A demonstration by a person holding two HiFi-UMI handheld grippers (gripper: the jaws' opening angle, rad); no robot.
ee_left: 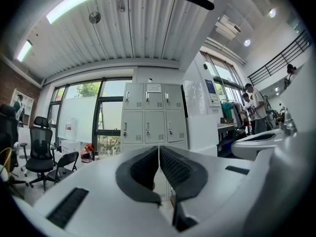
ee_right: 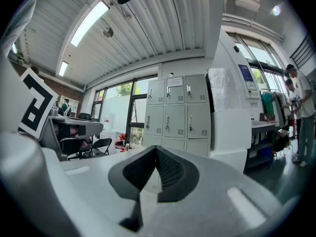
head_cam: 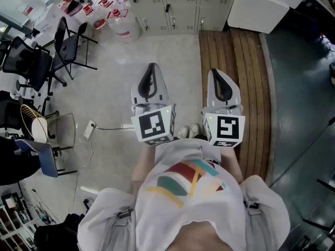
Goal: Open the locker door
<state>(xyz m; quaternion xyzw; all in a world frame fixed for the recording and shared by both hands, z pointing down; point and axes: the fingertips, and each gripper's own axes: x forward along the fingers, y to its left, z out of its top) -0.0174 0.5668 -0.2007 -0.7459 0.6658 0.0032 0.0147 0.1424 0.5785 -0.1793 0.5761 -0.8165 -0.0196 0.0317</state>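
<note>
A bank of grey lockers stands against the far wall, several steps ahead of me, with all visible doors closed. The same lockers show straight ahead in the left gripper view, and the lockers fill the middle of the right gripper view. My left gripper is held out at waist height, shut and empty. My right gripper is level beside it, also shut with nothing in it. Both point toward the lockers, far short of them. In the gripper views, the left gripper and the right gripper have their pads pressed together.
A tall white kiosk stands right of the lockers, above a wooden floor strip. Black chairs and water jugs crowd the left. A power strip with its cable lies on the floor. A person stands far right.
</note>
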